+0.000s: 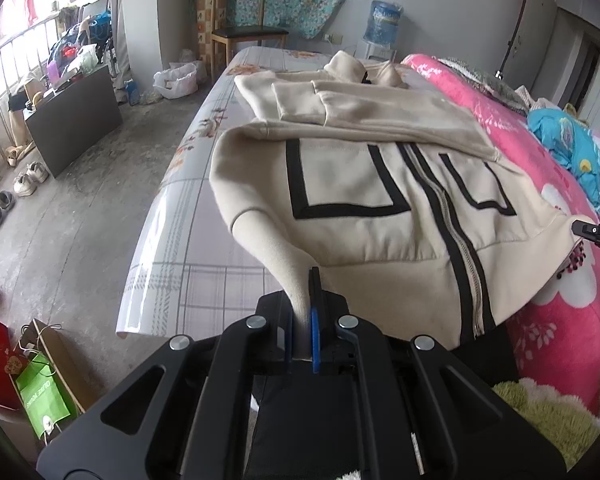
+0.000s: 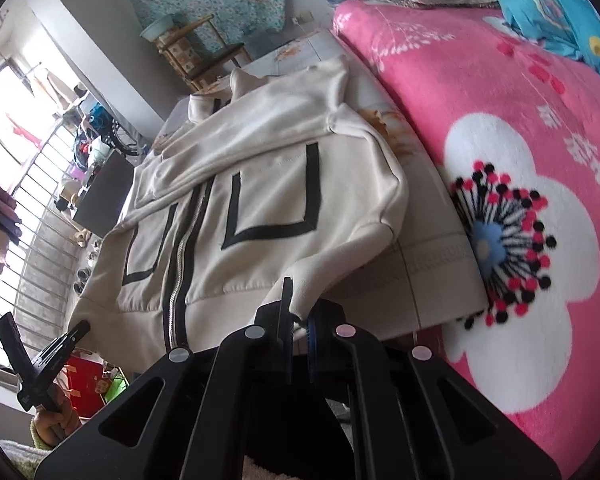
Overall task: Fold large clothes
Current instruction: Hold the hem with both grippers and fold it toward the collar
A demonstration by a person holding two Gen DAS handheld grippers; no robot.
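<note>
Left jaws: pinched tight on the ribbed hem corner of the cream zip-up jacket with black stripe trim (image 1: 364, 196), cloth pulled up into a little peak inside the left gripper (image 1: 306, 300)
Right jaws: same deal, right gripper (image 2: 298, 308) clamped shut on the other hem corner, fabric bunched between the pads
Jacket spot: front side up on the pale plaid-and-floral bedsheet (image 1: 204, 216), near the bed's foot end
Long axis: runs straight away from both cameras, hem closest, collar at the far end toward the back wall
Zipper: silver teeth with black edging (image 1: 452, 232), closed as far as can be seen, running down the middle along that same axis
Sleeves: already folded across the chest, stacked in a band over the upper half
Hem: lifted off the sheet at both corners, sagging a bit between them
Right side clutter: fluffy pink floral blanket (image 2: 520, 200) just beside the jacket, humped higher than the sheet, with a blue cartoon-print bundle (image 2: 564, 20) further up
Far end: wooden chair with dark seat (image 1: 244, 28) and blue water-cooler jug (image 1: 384, 24) near the wall, well apart from the collar
Left side: bare concrete floor (image 1: 80, 232), dark low cabinet (image 1: 76, 120), shoes by the railing
In the way: nothing lying on top of the jacket
</note>
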